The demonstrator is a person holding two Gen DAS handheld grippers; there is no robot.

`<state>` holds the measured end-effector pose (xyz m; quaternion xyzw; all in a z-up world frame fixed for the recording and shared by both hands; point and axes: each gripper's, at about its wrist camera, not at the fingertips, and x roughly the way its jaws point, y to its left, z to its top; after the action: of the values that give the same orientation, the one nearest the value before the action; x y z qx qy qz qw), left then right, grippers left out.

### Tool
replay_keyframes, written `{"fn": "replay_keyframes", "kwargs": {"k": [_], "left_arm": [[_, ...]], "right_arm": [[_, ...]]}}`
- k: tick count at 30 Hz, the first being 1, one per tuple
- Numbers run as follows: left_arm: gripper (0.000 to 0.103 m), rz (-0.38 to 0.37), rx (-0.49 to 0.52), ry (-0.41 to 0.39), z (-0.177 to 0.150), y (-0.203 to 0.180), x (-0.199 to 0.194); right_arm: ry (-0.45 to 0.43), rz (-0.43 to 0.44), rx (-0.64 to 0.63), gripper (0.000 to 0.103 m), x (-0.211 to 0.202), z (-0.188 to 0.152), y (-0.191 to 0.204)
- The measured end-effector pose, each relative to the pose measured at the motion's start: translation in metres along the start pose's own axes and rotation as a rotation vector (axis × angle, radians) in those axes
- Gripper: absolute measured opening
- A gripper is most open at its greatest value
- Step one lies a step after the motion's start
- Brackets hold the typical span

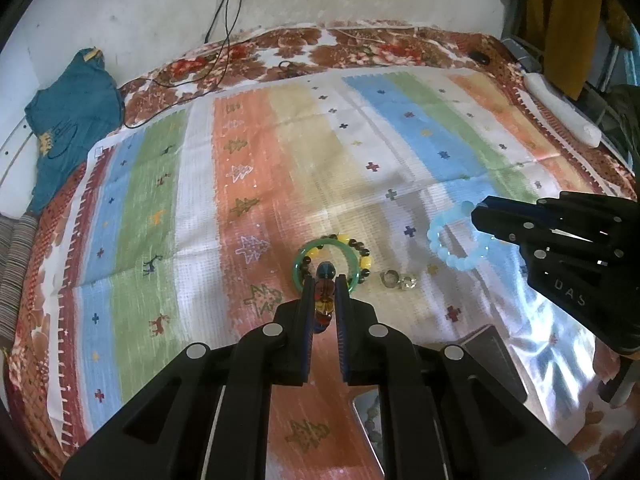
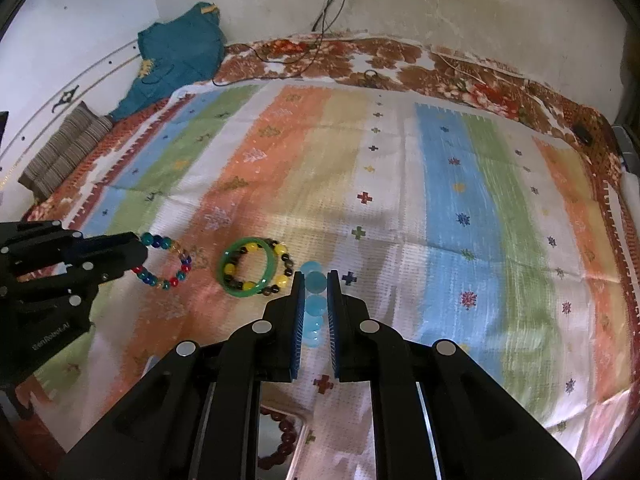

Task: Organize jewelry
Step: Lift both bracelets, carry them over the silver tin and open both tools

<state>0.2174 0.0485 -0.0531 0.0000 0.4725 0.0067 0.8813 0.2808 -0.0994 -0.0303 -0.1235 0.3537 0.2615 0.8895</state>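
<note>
Left wrist view: left claw [image 1: 324, 280] pinching multicolored bead bracelet [image 1: 324, 300], hanging just beside green bangle [image 1: 306, 250]. Right claw [image 2: 314, 280] clamping pale blue bracelet [image 2: 314, 306], right of bangle.

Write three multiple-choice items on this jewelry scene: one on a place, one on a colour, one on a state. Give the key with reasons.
1. The yellow-and-dark beaded bracelet lies
A. overlapping the green jade-like bangle
B. on the teal cloth
C. inside a tray

2. The beads held by the right gripper are
A. red
B. pale blue
C. black

3. The left gripper is
A. wide open
B. out of view
C. shut on the multicoloured bead bracelet

Key: 1 A, the bracelet and bangle overlap on the striped mat. 2 B, the pale blue bead bracelet sits between its fingers. 3 C, beads are pinched between its fingers.
</note>
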Motion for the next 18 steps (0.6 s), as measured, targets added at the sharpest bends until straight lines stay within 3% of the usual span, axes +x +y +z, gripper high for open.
{"fn": "replay_keyframes", "kwargs": {"k": [18], "left_arm": [[0.009,-0.072,0.006,-0.089,-0.012,-0.019,-0.051]], "right_arm": [[-0.085,0.039,-0.015,0.012,-0.046,-0.014,0.017]]}}
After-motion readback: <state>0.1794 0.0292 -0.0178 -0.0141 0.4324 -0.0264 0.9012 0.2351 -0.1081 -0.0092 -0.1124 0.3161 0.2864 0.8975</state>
